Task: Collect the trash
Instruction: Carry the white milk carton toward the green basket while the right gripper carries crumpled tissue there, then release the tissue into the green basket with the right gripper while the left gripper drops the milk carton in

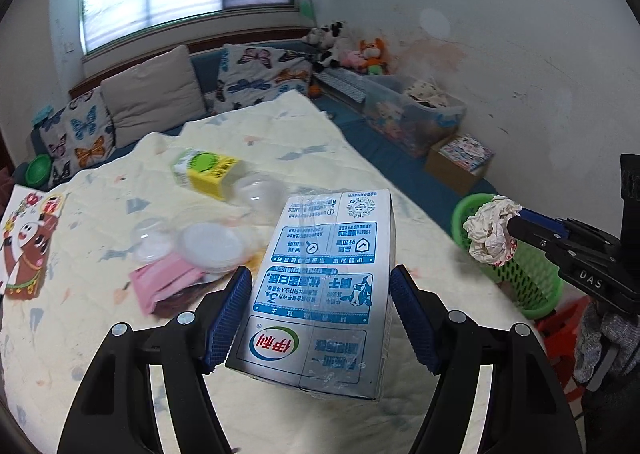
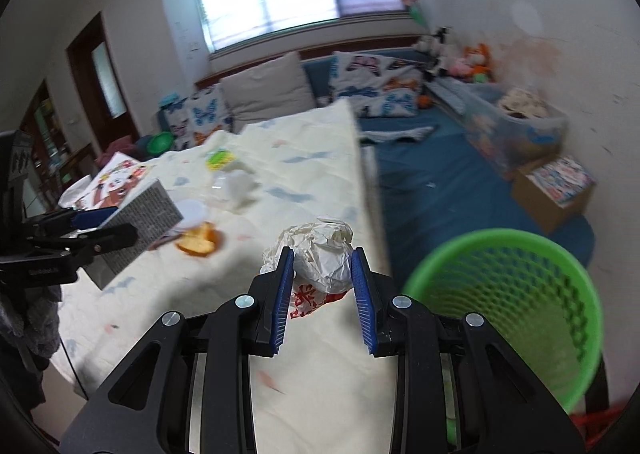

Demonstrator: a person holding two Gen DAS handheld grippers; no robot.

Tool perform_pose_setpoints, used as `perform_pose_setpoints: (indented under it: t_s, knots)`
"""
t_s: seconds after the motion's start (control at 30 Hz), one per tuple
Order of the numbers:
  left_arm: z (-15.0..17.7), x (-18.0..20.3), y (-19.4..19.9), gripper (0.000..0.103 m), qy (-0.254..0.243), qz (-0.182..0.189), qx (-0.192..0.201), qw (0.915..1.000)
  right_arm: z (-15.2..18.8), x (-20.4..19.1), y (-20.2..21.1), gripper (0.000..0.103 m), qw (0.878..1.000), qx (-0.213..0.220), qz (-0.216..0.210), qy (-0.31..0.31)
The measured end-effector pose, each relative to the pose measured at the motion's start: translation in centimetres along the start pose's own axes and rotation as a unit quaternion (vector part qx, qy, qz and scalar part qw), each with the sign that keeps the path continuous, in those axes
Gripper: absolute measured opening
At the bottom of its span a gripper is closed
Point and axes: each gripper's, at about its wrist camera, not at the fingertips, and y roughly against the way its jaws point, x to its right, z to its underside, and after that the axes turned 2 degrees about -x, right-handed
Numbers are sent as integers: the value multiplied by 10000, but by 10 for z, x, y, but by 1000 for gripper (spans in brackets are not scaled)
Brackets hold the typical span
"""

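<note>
My left gripper (image 1: 320, 274) is shut on a blue and white milk carton (image 1: 320, 286) and holds it above the cream tablecloth (image 1: 280, 142); the carton also shows in the right wrist view (image 2: 140, 222). My right gripper (image 2: 322, 254) is shut on a crumpled white paper wad (image 2: 320, 250) near the table's right edge, beside the green mesh bin (image 2: 508, 306). In the left wrist view the wad (image 1: 490, 232) hangs in front of the bin (image 1: 516, 266). A yellow-green carton (image 1: 204, 170), clear plastic lids (image 1: 208, 242) and a pink wrapper (image 1: 160, 282) lie on the table.
An orange peel (image 2: 198, 240) lies on the cloth. A picture book (image 1: 24, 242) sits at the table's left. A blue couch with butterfly pillows (image 1: 256, 74), a clear storage box (image 1: 412, 114) and a cardboard box (image 1: 460, 162) stand beyond.
</note>
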Motion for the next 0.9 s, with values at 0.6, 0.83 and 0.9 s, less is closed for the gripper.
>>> perform_pose_setpoints:
  t_s: [0.6, 0.83, 0.9]
  knots:
    - [-26, 118, -39, 69, -785, 562, -212, 9951, 44, 114, 43, 34, 9922, -47, 898, -866]
    - [-31, 146, -57, 69, -954, 678, -376, 9924, 57, 130, 65, 50, 9893, 116, 966, -1084]
    - [-31, 155, -63, 69, -986, 718, -444, 9915, 61, 133, 71, 55, 9884, 162, 1003, -1132]
